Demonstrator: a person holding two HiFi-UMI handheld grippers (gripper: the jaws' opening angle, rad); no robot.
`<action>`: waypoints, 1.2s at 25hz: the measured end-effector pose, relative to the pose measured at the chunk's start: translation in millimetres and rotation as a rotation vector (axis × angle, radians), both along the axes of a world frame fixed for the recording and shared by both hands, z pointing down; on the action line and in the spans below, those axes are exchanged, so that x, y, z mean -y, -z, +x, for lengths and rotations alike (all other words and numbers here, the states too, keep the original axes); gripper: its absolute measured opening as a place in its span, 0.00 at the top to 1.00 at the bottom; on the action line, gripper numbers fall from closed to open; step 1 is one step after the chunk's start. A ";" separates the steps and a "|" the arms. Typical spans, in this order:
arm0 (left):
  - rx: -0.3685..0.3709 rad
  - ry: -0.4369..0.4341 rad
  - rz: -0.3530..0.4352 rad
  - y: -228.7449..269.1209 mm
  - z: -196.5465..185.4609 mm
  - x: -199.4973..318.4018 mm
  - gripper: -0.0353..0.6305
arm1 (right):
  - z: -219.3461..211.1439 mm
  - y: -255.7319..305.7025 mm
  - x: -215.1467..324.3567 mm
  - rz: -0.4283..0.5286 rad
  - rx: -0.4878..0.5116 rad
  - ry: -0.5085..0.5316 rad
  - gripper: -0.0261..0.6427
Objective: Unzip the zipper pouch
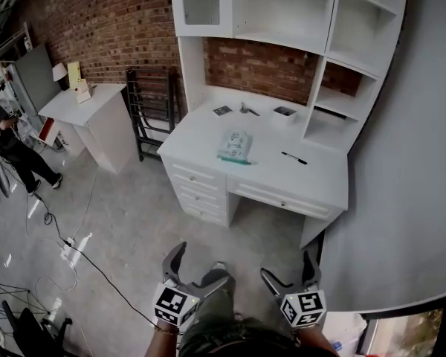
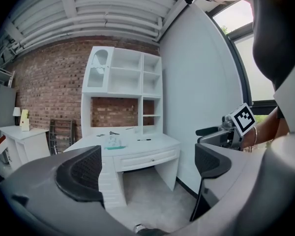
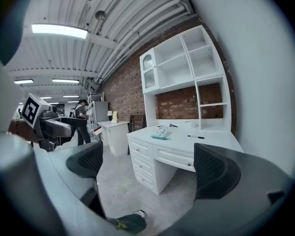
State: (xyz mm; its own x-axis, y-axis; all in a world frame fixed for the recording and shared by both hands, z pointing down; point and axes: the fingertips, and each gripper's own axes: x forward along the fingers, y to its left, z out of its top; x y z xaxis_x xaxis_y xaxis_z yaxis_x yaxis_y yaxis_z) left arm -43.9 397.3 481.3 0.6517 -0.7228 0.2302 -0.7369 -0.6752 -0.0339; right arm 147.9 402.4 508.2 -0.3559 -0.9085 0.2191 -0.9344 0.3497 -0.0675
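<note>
Bare grey floor (image 1: 141, 222) lies open up to the white surface (image 1: 201, 136), which has free room around the pouch (image 1: 236, 146) and pen (image 1: 293, 158), while shelves (image 1: 282, 10) box in its back and right, a wall (image 1: 409, 162) stands alongside, and a cable (image 1: 85, 257) trails across the floor at left.

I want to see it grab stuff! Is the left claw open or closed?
The left gripper is open: its jaws stand far apart, with nothing between them but the distant white desk.
</note>
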 end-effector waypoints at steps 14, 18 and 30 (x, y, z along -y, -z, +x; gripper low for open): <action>0.003 -0.016 0.009 0.4 -13.4 139.3 0.09 | -5.1 4.2 122.1 0.001 -0.013 -0.033 0.12; 0.018 -0.043 -0.010 -4.8 -18.0 184.1 0.09 | -13.3 3.4 165.3 -0.011 -0.010 -0.039 0.12; 0.062 -0.116 0.001 -3.2 -35.4 314.6 0.09 | -24.6 3.7 286.8 -0.042 -0.005 -0.090 0.12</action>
State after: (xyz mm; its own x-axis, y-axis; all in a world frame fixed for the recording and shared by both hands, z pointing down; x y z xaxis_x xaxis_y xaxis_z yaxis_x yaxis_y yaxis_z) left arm -79.2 82.6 484.6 0.7151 -0.6438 0.2723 -0.6506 -0.7555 -0.0778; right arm 123.4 115.5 504.4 -0.2721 -0.9267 0.2594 -0.9623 0.2614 -0.0758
